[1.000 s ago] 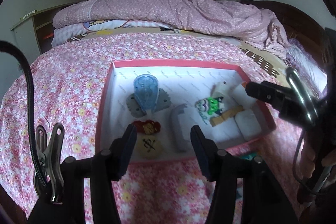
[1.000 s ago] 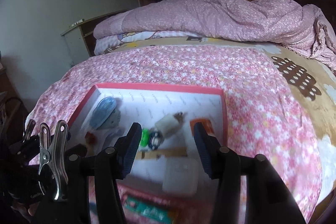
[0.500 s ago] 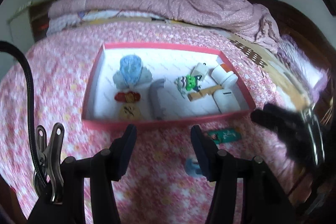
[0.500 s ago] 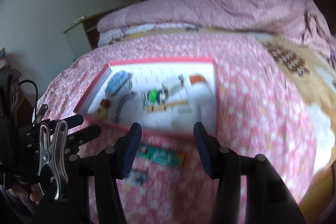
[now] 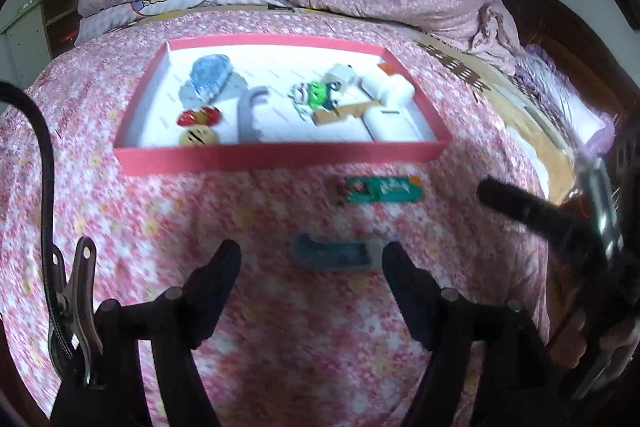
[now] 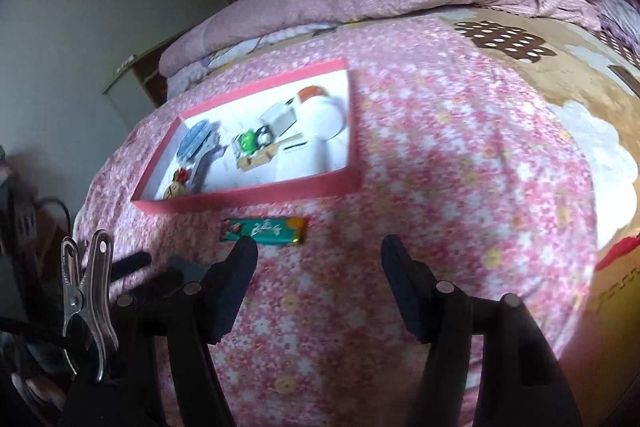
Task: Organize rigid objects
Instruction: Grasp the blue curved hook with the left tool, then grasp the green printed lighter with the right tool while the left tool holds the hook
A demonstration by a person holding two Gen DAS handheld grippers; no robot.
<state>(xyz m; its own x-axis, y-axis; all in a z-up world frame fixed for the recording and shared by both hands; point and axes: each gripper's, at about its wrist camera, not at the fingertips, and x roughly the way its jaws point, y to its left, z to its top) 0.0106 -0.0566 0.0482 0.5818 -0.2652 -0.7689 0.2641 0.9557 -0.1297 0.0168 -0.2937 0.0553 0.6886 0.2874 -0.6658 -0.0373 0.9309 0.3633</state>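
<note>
The left tongs [image 5: 312, 259] are seen spread wide over the flowered bed cover [image 5: 160, 219], nothing pinched. Between their tips, toward two o'clock, a blue oblong piece [image 5: 330, 255] is laid flat, its long axis running nine to three. Beyond it, at one o'clock, a green packet [image 5: 378, 189] is laid along the same nine-to-three line, just beside the near wall of the pink tray [image 5: 280, 157]. Small items are held inside the tray, among them a grey curved piece [image 5: 249, 115] aligned twelve to six. The right tongs [image 6: 318, 255] are likewise spread, empty, above the cover, the packet at eleven o'clock.
</note>
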